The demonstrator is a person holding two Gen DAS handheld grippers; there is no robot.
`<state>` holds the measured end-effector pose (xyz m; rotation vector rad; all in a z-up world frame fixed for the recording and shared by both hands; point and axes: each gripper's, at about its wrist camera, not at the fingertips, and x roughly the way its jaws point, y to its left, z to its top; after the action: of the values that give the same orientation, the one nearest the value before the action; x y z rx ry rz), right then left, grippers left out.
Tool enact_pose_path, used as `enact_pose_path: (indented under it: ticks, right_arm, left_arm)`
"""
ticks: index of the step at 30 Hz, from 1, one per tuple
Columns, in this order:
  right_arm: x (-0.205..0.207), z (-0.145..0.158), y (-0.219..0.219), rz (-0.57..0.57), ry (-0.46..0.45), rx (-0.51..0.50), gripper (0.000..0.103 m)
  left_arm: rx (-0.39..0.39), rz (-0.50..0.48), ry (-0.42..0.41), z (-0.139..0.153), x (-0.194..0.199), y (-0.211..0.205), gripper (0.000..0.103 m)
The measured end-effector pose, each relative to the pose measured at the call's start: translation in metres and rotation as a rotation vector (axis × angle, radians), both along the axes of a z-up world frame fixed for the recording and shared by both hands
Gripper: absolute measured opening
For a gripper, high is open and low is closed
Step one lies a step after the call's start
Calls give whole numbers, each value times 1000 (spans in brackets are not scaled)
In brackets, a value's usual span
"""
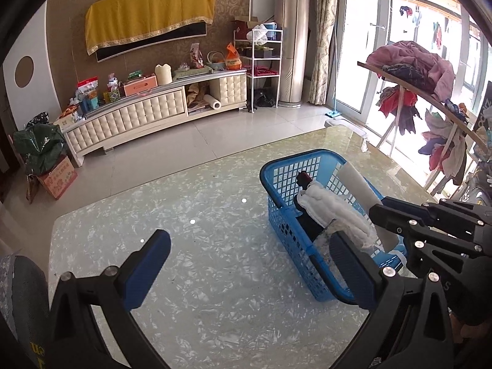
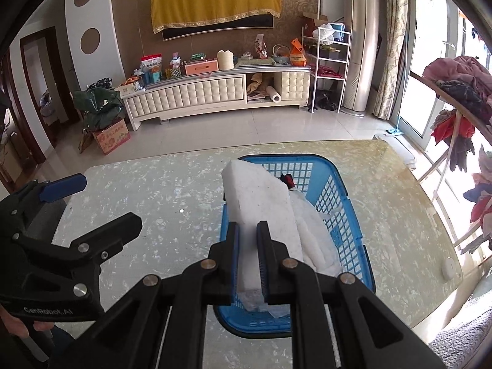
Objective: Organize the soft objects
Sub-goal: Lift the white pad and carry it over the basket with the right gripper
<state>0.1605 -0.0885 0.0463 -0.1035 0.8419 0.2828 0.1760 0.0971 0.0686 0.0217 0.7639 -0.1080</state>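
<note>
A blue plastic basket (image 1: 278, 166) (image 2: 347, 215) stands on the marble table. My right gripper (image 2: 247, 230) is shut on a white foam block (image 2: 258, 193) and holds it over the basket's near left part; the block also shows in the left wrist view (image 1: 358, 186). A white padded cloth (image 1: 332, 212) (image 2: 316, 236) lies in the basket over a dark item with a red end (image 1: 304, 180). My left gripper (image 1: 249, 264) is open and empty, low over the table left of the basket; it also shows in the right wrist view (image 2: 98, 203).
The marble table (image 1: 184, 246) (image 2: 153, 190) reaches a far edge before a tiled floor. A clothes rack (image 1: 430, 98) heaped with garments stands at the right. A small white round object (image 2: 448, 269) lies near the table's right edge.
</note>
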Motion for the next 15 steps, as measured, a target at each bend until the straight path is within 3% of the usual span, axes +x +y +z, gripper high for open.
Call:
enact_pose_path:
  ticks: [15]
  right_arm:
    - [25, -47, -18, -63, 115, -43, 11]
  left_arm:
    - [-16, -30, 102, -53, 46, -22, 103]
